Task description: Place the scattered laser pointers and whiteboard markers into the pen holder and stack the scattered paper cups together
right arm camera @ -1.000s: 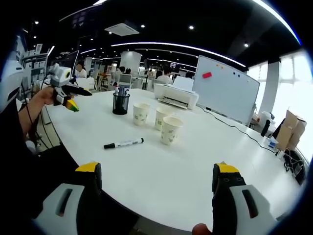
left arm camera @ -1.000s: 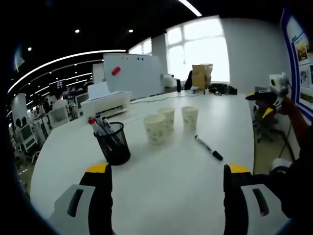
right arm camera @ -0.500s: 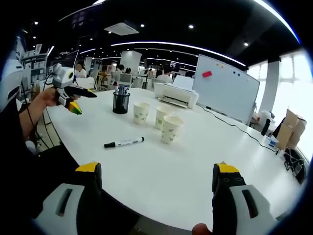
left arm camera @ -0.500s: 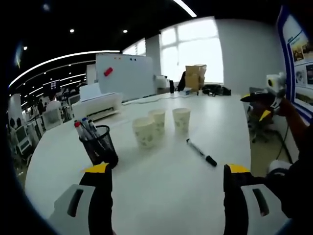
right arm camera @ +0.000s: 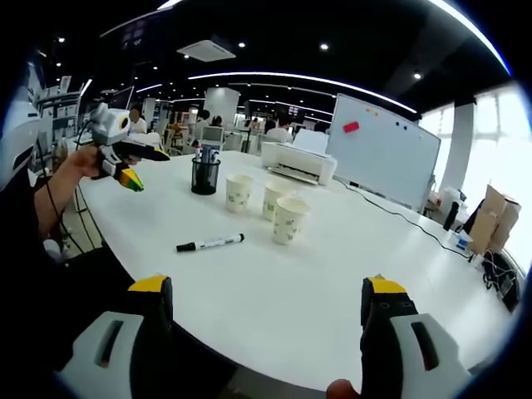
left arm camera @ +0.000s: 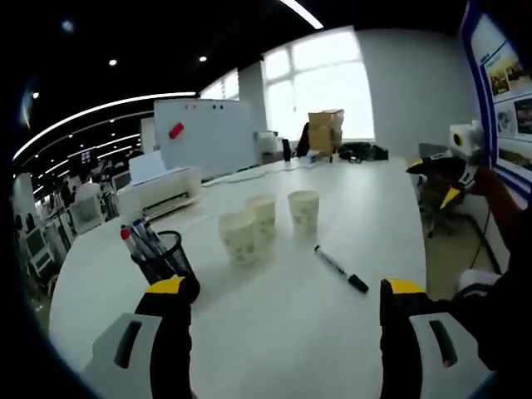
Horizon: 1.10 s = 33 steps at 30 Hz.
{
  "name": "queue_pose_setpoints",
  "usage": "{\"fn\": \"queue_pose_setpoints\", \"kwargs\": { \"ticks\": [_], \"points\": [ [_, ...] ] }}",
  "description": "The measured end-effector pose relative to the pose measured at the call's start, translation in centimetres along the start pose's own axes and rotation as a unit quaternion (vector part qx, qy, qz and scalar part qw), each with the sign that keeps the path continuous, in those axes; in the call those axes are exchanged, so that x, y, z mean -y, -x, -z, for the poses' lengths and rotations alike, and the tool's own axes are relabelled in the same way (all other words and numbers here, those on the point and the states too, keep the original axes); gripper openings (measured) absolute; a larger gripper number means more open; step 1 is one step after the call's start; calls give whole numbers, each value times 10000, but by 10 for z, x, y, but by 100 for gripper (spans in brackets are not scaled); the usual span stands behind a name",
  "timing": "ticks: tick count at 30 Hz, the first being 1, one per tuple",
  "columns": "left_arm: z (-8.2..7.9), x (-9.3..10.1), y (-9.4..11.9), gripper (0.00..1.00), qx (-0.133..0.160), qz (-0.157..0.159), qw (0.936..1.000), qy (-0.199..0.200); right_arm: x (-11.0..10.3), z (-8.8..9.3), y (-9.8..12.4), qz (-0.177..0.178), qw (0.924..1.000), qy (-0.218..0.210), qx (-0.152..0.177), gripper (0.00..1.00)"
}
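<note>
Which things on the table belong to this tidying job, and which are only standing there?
Belong to the job:
- pen holder with markers already in it
- loose marker lying on the table
- three paper cups, standing apart, unstacked

Only standing there:
- printer
- whiteboard
- cardboard box

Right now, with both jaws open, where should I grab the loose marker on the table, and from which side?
Take the marker at mid-barrel, from above, jaws straddling its width. It lies flat on the white table, apart from the three paper cups and the pen holder, so nothing crowds a top approach. Probably avoid the black capped end, which might slip off.
</note>
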<state>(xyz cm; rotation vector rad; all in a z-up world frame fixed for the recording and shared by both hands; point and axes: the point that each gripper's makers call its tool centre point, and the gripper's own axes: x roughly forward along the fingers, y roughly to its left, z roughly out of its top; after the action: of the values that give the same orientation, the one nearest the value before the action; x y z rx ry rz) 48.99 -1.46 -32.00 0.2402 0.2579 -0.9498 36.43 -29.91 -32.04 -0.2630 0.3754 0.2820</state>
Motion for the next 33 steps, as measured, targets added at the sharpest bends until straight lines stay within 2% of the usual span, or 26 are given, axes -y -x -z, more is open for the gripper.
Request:
{"fn": "queue_pose_setpoints", "kwargs": {
  "ticks": [9,18,33],
  "points": [
    [2,7,-8,97,-70,134,9999,-72,-3,-5,-1,-41,10000,50,29,89],
    [5,5,-20,95,-61,181,9998,-25,-2,-5,-1,-14,10000,57,10,89],
    [1,18,-37,94,-25,322,9995,-27,-5,-3,1,-21,10000,16,51,89]
  ]
}}
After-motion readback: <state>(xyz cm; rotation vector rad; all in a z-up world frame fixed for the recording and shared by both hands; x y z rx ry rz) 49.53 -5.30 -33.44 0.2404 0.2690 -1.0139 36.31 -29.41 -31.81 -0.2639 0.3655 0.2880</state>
